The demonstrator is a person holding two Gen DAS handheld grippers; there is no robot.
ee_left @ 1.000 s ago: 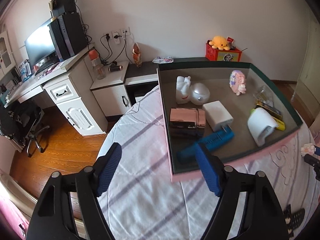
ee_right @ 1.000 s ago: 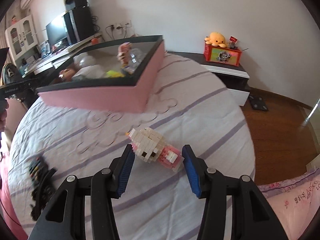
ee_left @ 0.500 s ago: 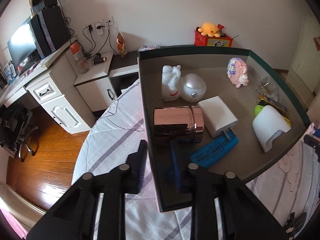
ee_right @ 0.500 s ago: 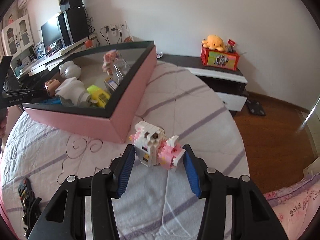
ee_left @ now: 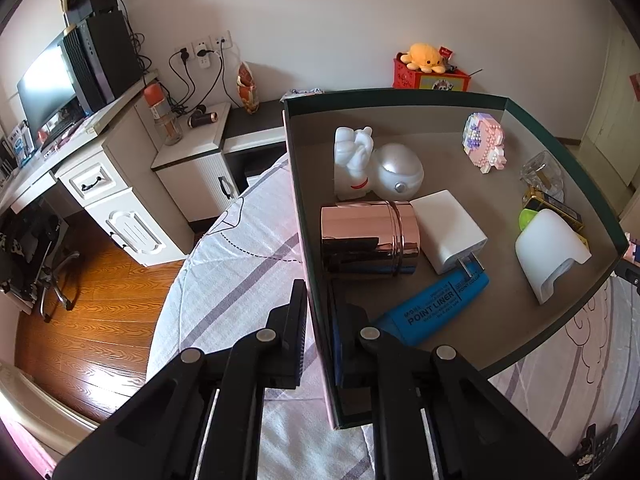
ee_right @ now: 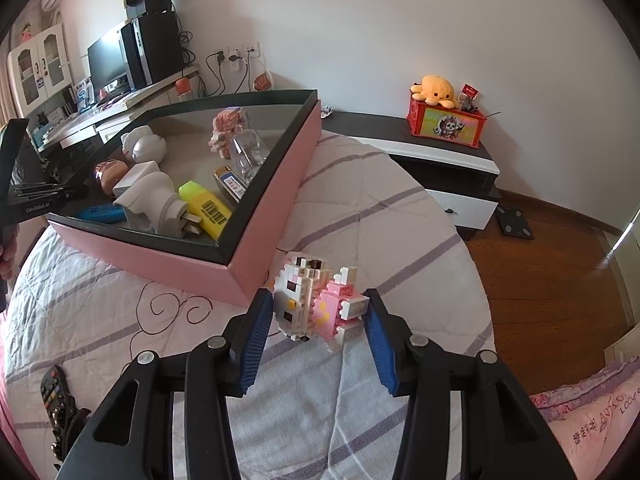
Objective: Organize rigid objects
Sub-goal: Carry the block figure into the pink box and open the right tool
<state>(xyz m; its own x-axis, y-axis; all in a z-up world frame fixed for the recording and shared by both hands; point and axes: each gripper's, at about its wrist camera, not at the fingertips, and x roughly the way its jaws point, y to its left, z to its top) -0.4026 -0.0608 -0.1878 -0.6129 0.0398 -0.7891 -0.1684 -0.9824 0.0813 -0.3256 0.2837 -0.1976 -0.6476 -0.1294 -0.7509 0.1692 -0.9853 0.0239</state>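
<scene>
A pink box (ee_left: 400,93) with a dark rim sits on the bed; it also shows in the right wrist view (ee_right: 276,196). My left gripper (ee_left: 318,344) is shut on the box's left wall, one finger outside, one inside. The box holds a rose-gold tin (ee_left: 368,240), a white charger (ee_left: 448,228), a blue marker (ee_left: 436,304), a white plug (ee_left: 550,248) and a brick figure (ee_left: 484,144). My right gripper (ee_right: 316,328) is shut on a white and pink brick cat figure (ee_right: 316,300), held above the quilt just right of the box's near corner.
The bed quilt (ee_right: 360,216) is pale with purple stripes. A remote control (ee_right: 54,392) lies at its left edge. A low black-and-white cabinet (ee_right: 440,152) with a red box and orange plush stands beyond. A white desk (ee_left: 100,184) and wooden floor lie to the left.
My left gripper moved to the box and shut on its left wall. My right gripper closed on the brick cat figure and lifted it off the quilt toward the box.
</scene>
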